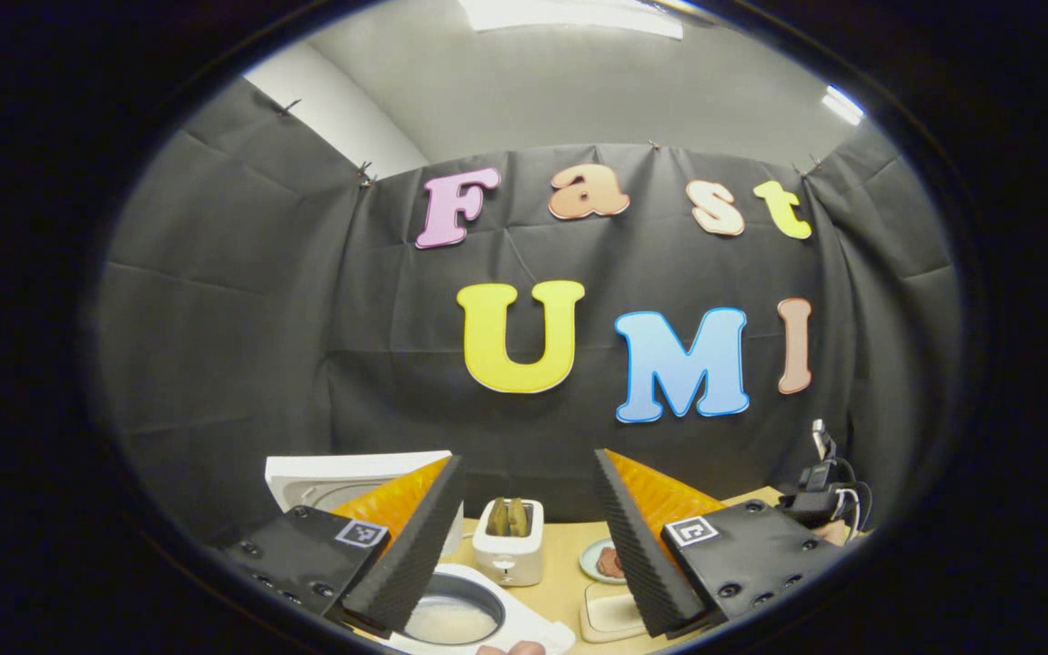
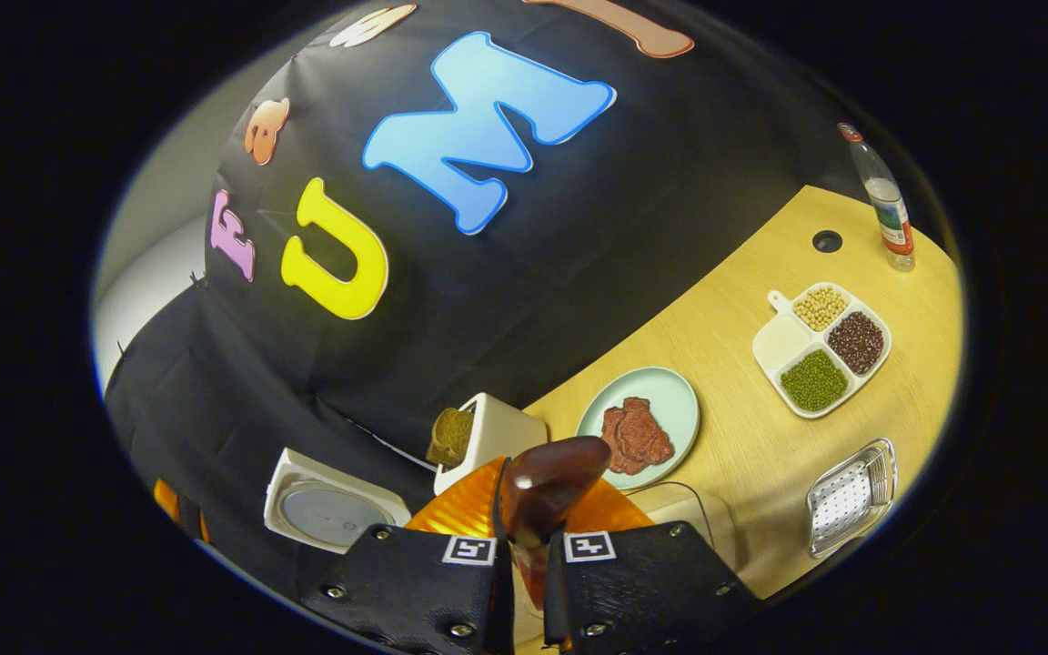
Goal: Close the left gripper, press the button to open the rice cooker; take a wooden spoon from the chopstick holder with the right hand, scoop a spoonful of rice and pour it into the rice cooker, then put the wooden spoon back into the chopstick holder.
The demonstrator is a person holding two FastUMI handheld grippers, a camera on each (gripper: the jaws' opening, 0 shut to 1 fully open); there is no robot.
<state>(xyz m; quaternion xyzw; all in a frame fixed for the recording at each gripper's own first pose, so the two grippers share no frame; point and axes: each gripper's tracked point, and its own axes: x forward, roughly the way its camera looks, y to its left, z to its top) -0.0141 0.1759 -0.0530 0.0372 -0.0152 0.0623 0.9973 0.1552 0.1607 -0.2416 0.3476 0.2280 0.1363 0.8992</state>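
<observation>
Wooden spoon (image 2: 549,487) — clamped upright in right gripper (image 2: 524,509).

No legible text; label on the bottle (image 2: 888,214) too small to read.

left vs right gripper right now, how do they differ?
The left gripper is open with nothing between its fingers; the right gripper is shut on the wooden spoon. The left points level at the toaster and open rice cooker; the right is rolled sideways.
</observation>
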